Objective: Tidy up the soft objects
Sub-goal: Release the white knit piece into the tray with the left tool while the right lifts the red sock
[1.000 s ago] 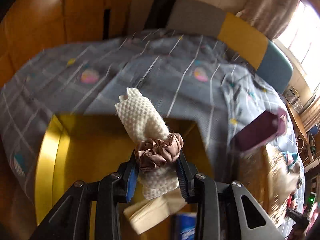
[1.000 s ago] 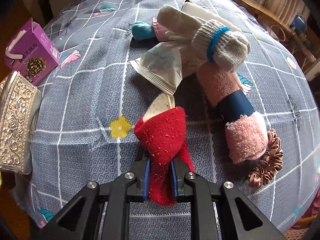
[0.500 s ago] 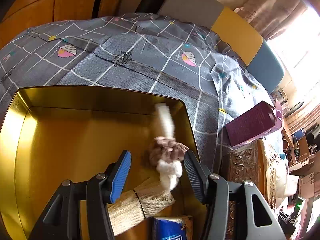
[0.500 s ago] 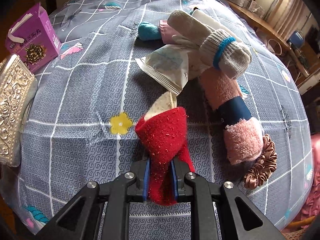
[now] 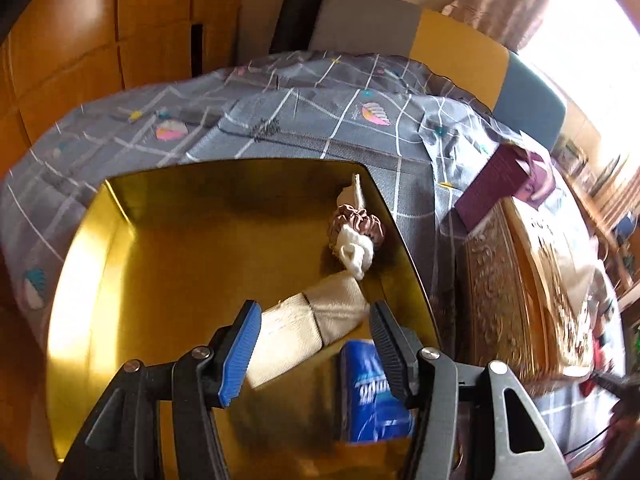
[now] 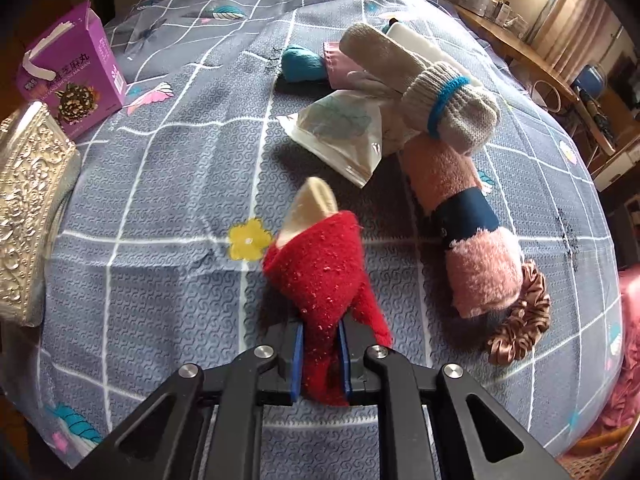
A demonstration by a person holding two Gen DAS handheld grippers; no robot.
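Left claw (image 5: 314,344) now wide and empty; a second ago it gripped the white waffle-knit cloth roll bound by a mauve satin scrunchie (image 5: 354,236). That roll now lies in the gold metal tin (image 5: 92,264), against its right wall: one item sorted. Right claw (image 6: 320,360) clamps narrow on the red fleece sock (image 6: 320,272), above the grey patterned bedspread (image 6: 160,200); probably next.
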